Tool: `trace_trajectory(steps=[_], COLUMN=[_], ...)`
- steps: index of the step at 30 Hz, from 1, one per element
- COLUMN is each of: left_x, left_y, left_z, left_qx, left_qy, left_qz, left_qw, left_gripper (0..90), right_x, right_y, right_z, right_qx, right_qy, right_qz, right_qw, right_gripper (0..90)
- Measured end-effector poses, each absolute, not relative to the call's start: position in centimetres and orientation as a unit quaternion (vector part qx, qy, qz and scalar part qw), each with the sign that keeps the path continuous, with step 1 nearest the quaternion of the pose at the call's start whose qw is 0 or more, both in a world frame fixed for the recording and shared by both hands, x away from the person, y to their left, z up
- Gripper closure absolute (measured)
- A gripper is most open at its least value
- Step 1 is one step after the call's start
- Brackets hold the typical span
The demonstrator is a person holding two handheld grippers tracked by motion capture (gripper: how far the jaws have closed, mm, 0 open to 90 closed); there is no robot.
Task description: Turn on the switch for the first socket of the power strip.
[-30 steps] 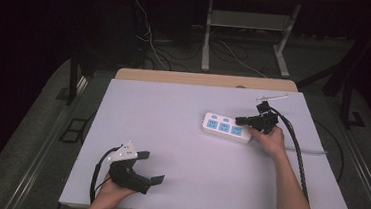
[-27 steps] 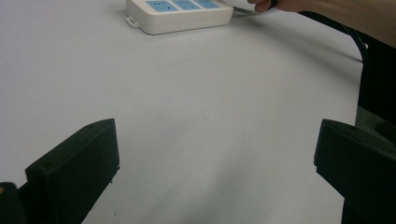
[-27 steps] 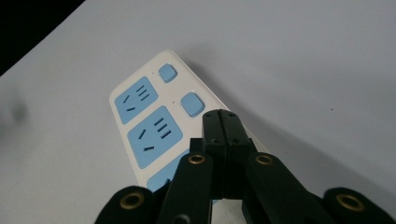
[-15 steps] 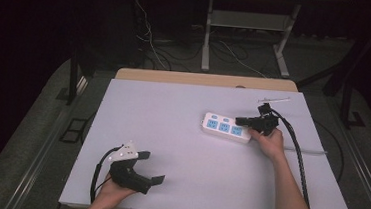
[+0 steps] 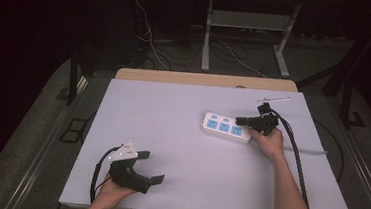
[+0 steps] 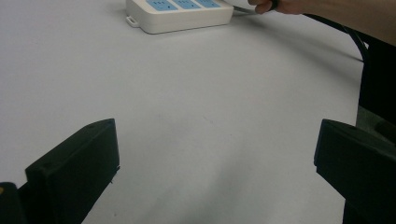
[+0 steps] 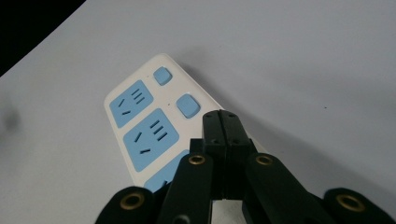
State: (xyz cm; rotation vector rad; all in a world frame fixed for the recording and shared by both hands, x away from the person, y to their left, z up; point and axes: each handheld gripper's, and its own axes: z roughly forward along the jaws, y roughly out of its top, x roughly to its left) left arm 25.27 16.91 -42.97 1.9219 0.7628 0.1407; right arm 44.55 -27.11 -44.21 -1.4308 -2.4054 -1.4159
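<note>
Toward two o'clock on the pale grey table, my right gripper, jaws pressed together on nothing, hovers over the white plastic power strip with blue sockets. At seven o'clock my left gripper rests with jaws spread wide, empty.

Left gripper jaws spread wide; right gripper jaws pressed together.

No readable text, brand or number anywhere. The power strip carries only plain blue socket panels and two blank blue buttons; table surface unmarked
</note>
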Motion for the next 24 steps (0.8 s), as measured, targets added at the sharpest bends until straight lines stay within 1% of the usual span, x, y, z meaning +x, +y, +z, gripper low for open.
trace_trajectory(steps=[13, 17, 24], left_x=[25.3, 25.3, 25.2], left_y=[16.9, 16.9, 16.9], left_z=[-43.0, -42.9, -42.9], left_qx=[0.796, 0.796, 0.796], left_qy=[0.318, 0.318, 0.315], left_qz=[0.056, 0.056, 0.056], left_qw=[0.511, 0.512, 0.513], left_gripper=[0.0, 0.0, 0.0], right_x=[44.4, 44.1, 43.4], right_y=[-27.8, -27.6, -28.0], right_z=[-43.9, -43.6, -42.0], right_qx=[-0.473, -0.472, -0.472], right_qy=[-0.762, -0.765, -0.765], right_qz=[-0.443, -0.437, -0.437], right_qw=[0.007, 0.001, -0.014], right_gripper=[90.0, 89.8, 89.7])
